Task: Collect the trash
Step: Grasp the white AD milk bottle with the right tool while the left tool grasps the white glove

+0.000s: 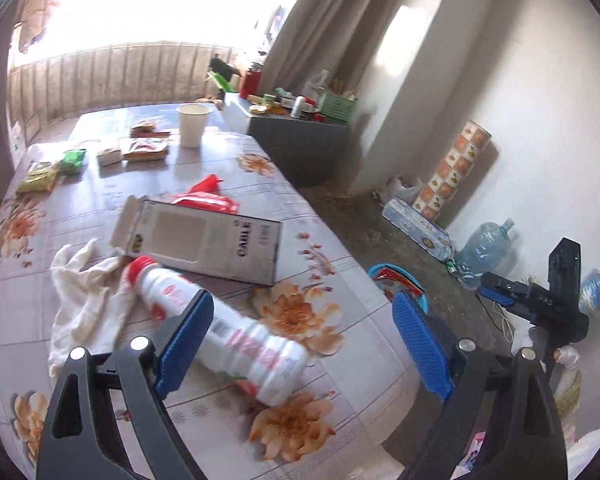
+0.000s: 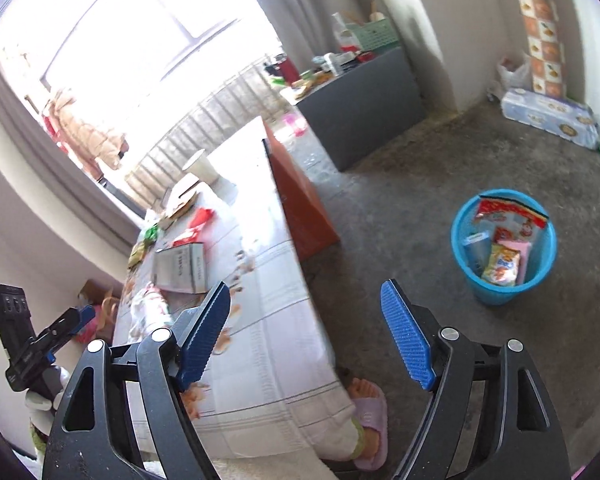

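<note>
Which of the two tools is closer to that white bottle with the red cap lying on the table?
Left. The left tool hangs open right over the white bottle, one finger in front of it. The right tool is off past the table edge, toward the blue bin.

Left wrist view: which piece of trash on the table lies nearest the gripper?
The white bottle with the red cap, on its side between the open left gripper fingers; the cable box lies beyond.
</note>
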Demonstrator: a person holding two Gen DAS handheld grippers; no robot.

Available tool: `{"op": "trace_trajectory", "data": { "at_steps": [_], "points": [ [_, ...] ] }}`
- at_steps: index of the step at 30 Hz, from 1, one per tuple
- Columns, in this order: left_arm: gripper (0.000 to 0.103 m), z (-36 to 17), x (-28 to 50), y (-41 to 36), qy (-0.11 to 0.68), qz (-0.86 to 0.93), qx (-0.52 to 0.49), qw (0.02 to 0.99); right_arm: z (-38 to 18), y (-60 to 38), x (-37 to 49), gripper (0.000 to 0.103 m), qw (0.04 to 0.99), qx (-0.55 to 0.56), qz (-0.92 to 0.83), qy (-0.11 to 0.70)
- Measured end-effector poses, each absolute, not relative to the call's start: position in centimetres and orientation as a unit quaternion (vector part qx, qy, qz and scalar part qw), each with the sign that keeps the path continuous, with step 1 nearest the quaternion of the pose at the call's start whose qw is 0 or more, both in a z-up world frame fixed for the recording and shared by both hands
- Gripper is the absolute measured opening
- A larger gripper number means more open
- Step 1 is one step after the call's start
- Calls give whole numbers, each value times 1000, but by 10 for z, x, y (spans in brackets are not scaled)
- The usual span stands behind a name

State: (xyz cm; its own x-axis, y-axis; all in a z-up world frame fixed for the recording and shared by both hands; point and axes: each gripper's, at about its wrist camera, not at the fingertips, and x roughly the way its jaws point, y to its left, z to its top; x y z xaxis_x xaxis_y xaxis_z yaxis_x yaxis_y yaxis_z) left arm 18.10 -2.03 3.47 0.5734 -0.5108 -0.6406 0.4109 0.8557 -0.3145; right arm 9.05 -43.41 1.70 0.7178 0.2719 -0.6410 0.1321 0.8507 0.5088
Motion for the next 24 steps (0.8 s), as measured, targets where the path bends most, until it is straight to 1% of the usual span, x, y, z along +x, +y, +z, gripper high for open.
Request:
{"op": "trace_trajectory", "data": {
  "at_steps": [4,8,11,19,21,23,24],
  "points": [
    [89,14,178,52,389,-171,-89,901,24,-370,123,78,874,232,139,403],
    [89,-7,188,97,405,-115,-110,900,23,-294,160,78,855,168,210,443],
    [89,-20,204,112,421,-83,-93,899,19,-245,181,78,849,116,238,458],
    [89,-69,266,112,485,-51,-47,872,-6,-175,225,78,822,68,263,500],
    [82,-77,274,111,491,-38,-35,870,-12,-166,229,78,815,57,264,512],
    [71,-82,277,110,497,-35,-30,866,-17,-163,232,72,809,53,266,522],
    [67,-84,277,109,501,-35,-28,865,-20,-161,234,67,803,53,269,530]
  ]
}}
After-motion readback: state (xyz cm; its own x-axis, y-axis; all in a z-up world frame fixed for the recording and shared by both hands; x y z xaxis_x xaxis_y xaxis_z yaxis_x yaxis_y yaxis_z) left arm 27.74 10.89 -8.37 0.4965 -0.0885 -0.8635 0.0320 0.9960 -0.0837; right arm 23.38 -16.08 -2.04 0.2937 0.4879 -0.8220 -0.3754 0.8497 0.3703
